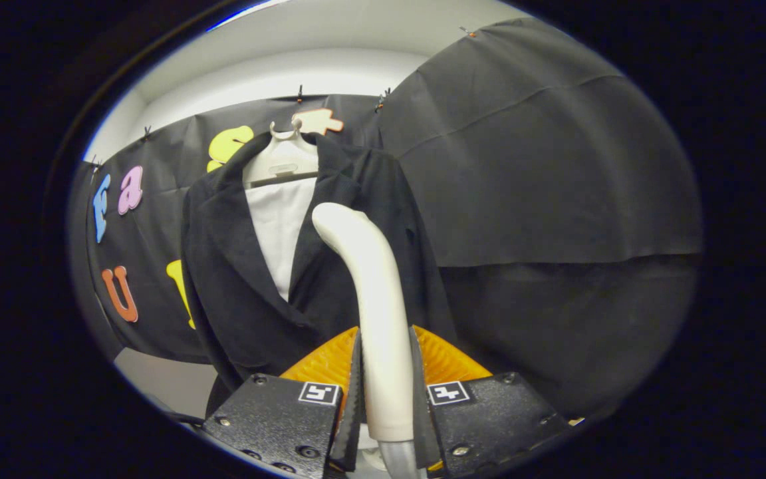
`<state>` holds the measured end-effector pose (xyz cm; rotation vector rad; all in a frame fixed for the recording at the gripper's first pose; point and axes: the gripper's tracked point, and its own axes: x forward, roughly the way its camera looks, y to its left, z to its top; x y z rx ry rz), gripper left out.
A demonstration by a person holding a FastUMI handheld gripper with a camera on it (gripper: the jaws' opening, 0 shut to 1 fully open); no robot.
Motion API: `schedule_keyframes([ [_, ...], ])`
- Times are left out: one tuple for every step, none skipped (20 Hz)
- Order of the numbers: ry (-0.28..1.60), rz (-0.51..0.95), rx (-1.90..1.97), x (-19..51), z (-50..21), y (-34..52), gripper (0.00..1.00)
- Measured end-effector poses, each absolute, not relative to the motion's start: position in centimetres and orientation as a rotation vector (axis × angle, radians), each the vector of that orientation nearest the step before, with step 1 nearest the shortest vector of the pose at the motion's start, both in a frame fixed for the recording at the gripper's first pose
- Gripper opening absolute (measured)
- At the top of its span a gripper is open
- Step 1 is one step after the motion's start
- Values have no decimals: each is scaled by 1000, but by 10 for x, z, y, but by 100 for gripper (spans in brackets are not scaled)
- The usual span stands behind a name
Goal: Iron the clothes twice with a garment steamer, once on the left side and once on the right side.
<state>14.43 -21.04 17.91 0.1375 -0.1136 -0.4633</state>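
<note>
Claw [386, 392] clamped on white steamer handle [373, 299], both fingers pressing its sides. Steamer head seemingly against dark jacket [237, 279], right of lapel; jacket on white hanger [284, 159].

My one camera rides on the gripper [386, 392], looking forward along its fingers and slightly upward, close to the jacket [237, 279] hanging against the booth wall [542, 166].
</note>
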Motion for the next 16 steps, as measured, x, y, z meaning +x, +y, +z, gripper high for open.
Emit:
schedule_keyframes([
  [-105,-464,138,144,175,-209,35],
  [-95,-466,138,144,170,-208,35],
  [-87,-468,138,144,165,-207,35],
  [-79,-471,135,144,160,-206,35],
  [-72,-474,135,144,156,-205,35],
  [-64,-476,135,144,151,-204,35],
  [-53,-478,139,145,145,-204,35],
  [-43,-482,142,146,140,-204,35],
  [-33,-485,142,147,135,-204,35],
  [-22,-489,141,148,128,-202,35],
  [-11,-492,135,149,121,-201,35],
  [-1,-492,127,150,115,-200,35],
  [10,-493,126,150,110,-198,35],
  [19,-493,128,151,104,-198,35],
  [28,-495,131,151,100,-198,35],
  [38,-501,132,151,96,-197,35],
])
